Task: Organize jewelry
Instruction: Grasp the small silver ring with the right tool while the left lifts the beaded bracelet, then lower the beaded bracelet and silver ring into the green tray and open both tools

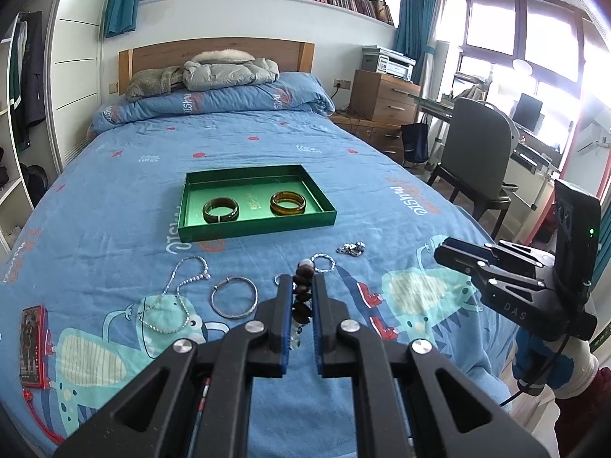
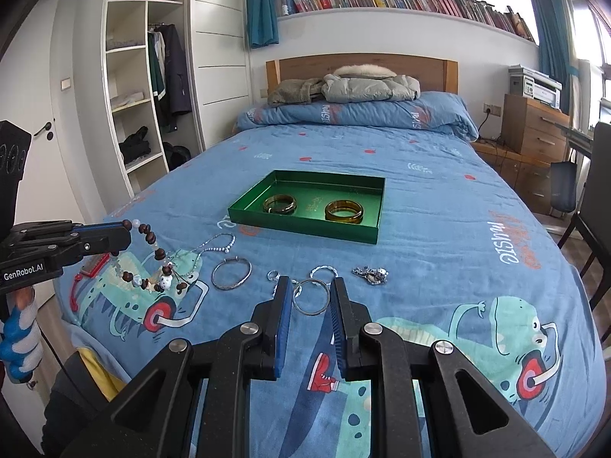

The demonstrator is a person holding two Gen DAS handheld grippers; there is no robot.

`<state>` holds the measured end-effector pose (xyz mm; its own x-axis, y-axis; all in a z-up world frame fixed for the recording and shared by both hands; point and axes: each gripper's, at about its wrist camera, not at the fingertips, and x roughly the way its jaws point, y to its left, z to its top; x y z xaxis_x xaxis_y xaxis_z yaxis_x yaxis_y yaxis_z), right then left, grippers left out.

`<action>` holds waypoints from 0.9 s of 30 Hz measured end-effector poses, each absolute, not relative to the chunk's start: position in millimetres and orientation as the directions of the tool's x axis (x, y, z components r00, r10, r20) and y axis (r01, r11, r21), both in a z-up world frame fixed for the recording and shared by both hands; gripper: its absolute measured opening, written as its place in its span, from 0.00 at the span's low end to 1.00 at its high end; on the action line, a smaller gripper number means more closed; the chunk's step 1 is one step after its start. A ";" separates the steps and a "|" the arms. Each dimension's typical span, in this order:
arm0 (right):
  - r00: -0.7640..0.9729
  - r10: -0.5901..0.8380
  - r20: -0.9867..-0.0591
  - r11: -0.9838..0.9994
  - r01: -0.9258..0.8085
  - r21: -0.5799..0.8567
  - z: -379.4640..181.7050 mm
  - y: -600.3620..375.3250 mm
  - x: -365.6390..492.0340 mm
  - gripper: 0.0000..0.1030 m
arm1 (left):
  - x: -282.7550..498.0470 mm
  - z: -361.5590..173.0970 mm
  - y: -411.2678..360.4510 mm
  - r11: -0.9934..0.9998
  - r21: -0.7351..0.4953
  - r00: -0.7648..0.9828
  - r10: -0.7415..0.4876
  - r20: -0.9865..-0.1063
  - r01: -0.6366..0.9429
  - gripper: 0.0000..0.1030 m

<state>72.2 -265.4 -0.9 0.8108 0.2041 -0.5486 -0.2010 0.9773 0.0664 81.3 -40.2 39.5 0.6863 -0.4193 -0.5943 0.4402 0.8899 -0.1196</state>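
Left gripper (image 1: pixel 301 290): jaws narrow, pinching a beaded bracelet (image 2: pixel 152 259) that dangles above the bedspread (image 1: pixel 382 198); right gripper (image 2: pixel 310 294): jaws narrow, clamping a thin silver ring bangle (image 2: pixel 311 297). Risk: either piece may slip from so slight a pinch, or the swinging beads may snag other jewelry below. Green tray (image 1: pixel 191 206), mid-bed: holds a dark bangle (image 1: pixel 220 210) and an amber bangle (image 1: pixel 288 203), apart.

The left gripper (image 1: pixel 303 286) angled downward, jaws clamped on a bead string (image 1: pixel 301 297). The right gripper (image 2: pixel 310 297) angled likewise, gripping a thin ring (image 2: pixel 311 297).
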 end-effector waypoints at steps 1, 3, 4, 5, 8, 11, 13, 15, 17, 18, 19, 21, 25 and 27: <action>0.812 0.203 -0.547 0.977 -0.202 0.063 1.6 -264.8 75.5 0.19 | 86.2 42.1 -39.0 0.891 -0.119 0.690 -0.418 -0.591 0.437 0.08; 0.815 0.202 -0.543 0.977 -0.204 0.057 6.6 -265.1 84.5 0.19 | 96.3 47.0 -36.5 0.894 -0.116 0.698 -0.413 -0.586 0.432 0.08; 0.817 0.201 -0.541 0.977 -0.204 0.055 9.3 -265.1 89.3 0.19 | 103.0 50.0 -35.5 0.896 -0.115 0.702 -0.410 -0.582 0.428 0.08; 0.819 0.202 -0.538 0.977 -0.205 0.055 11.4 -266.0 94.4 0.19 | 108.6 52.1 -34.1 0.897 -0.113 0.705 -0.409 -0.579 0.427 0.08; 0.826 0.202 -0.526 0.977 -0.206 0.053 20.3 -269.0 113.1 0.19 | 130.7 61.0 -31.8 0.904 -0.106 0.721 -0.398 -0.567 0.415 0.08; 0.834 0.210 -0.510 0.977 -0.205 0.067 30.0 -274.1 136.8 0.19 | 156.4 67.8 -28.9 0.909 -0.111 0.732 -0.391 -0.558 0.401 0.08; 0.838 0.212 -0.502 0.976 -0.205 0.070 34.6 -275.3 154.0 0.19 | 174.4 69.0 -27.7 0.915 -0.111 0.736 -0.381 -0.560 0.389 0.08; 0.842 0.215 -0.495 0.976 -0.209 0.068 38.0 -276.1 173.2 0.19 | 197.5 67.4 -26.9 0.920 -0.113 0.736 -0.371 -0.566 0.376 0.08; 0.842 0.222 -0.492 0.974 -0.216 0.070 39.4 -274.8 191.5 0.19 | 220.7 64.4 -26.9 0.924 -0.117 0.735 -0.361 -0.574 0.363 0.08; 0.840 0.225 -0.493 0.973 -0.219 0.071 38.6 -274.5 204.0 0.19 | 235.4 62.1 -27.1 0.927 -0.120 0.734 -0.356 -0.579 0.355 0.08; 0.838 0.229 -0.495 0.972 -0.222 0.075 37.2 -273.8 214.2 0.19 | 248.0 59.4 -27.4 0.929 -0.123 0.732 -0.352 -0.584 0.349 0.08; 0.832 0.238 -0.502 0.970 -0.228 0.083 31.8 -271.9 238.0 0.19 | 279.1 52.6 -28.4 0.934 -0.129 0.725 -0.341 -0.598 0.332 0.08; 0.813 0.248 -0.526 0.967 -0.238 0.089 14.3 -265.0 285.1 0.19 | 339.6 38.8 -33.5 0.946 -0.126 0.722 -0.310 -0.618 0.299 0.08; 0.802 0.250 -0.542 0.967 -0.239 0.092 3.4 -261.8 308.9 0.19 | 367.2 31.0 -36.5 0.952 -0.122 0.723 -0.295 -0.624 0.282 0.08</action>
<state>308.9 -261.8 3.4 0.8023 0.2504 -0.5418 -0.2394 0.9665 0.0921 367.2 -36.5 31.0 0.7233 -0.2946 -0.6245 0.2825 0.9515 -0.1217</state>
